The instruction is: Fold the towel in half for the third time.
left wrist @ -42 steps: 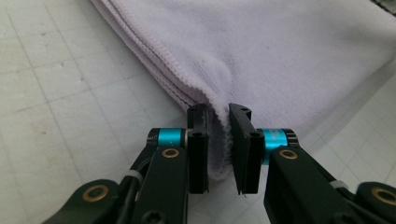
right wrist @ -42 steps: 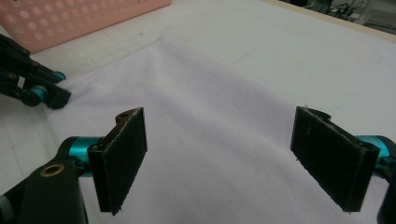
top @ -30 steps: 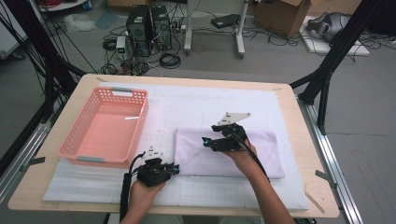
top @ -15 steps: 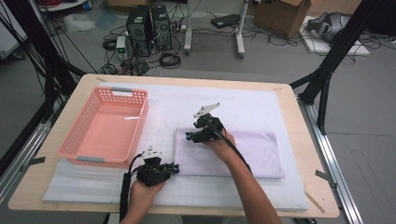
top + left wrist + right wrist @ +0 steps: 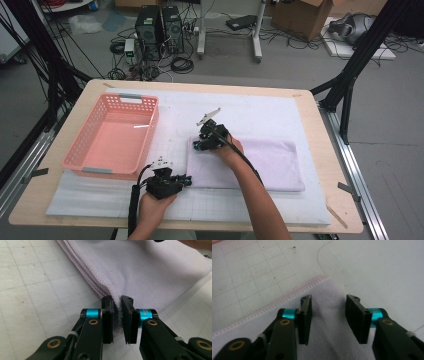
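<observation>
Two grippers work my lilac towel (image 5: pixel 260 162), lying right of the pink basket (image 5: pixel 112 137): left gripper (image 5: pixel 117 315) clamps its near-basket corner, right gripper (image 5: pixel 327 315), jaws just closing astride the far corner, may pinch too few layers and drop it.

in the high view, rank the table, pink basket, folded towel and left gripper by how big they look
1. table
2. folded towel and pink basket: these look about alike, so I won't rank one over the other
3. left gripper, smallest
</observation>
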`<state>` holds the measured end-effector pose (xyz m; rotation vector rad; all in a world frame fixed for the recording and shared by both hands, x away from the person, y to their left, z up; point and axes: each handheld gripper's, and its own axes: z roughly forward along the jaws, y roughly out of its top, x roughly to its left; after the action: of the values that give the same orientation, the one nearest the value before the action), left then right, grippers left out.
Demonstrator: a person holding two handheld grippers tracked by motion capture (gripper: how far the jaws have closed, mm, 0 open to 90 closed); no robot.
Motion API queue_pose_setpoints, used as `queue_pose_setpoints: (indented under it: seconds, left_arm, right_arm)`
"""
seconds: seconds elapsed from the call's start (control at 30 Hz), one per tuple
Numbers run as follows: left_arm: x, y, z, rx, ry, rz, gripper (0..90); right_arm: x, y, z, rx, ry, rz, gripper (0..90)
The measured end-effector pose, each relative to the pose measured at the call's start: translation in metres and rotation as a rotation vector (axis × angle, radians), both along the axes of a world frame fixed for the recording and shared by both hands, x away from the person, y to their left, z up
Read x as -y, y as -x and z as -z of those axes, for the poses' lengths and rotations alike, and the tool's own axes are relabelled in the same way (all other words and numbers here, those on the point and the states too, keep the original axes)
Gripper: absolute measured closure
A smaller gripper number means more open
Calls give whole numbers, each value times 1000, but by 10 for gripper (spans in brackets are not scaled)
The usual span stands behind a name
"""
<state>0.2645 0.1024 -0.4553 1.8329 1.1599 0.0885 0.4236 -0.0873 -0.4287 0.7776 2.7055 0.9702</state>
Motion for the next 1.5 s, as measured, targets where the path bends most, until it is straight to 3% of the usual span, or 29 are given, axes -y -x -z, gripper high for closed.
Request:
queue_pose_setpoints:
  seconds: [0.2,0.5,0.6,0.93,1.0,1.2,1.5]
  left_arm:
    - [-1,1,-1,-7,1,-8,821]
    - [-8,3,-6,-17,39,-11,829]
    - [-13,4,-13,-4,67,-13,830]
    - [-21,10,-44,85,163,-4,832]
    - [-19,11,-49,98,173,2,833]
    - [0,6,-61,125,185,44,833]
    - [37,-8,-73,131,168,115,833]
  right_arm:
    - [-2,-2,-3,-19,16,-28,804]
    - [-6,2,-7,18,21,-38,863]
    - [-5,3,-11,20,-17,-35,864]
    - [5,7,-37,38,-225,-31,864]
    - [10,7,-43,44,-260,-31,864]
    - [23,10,-55,71,-285,-20,864]
    - [53,13,-62,97,-265,37,864]
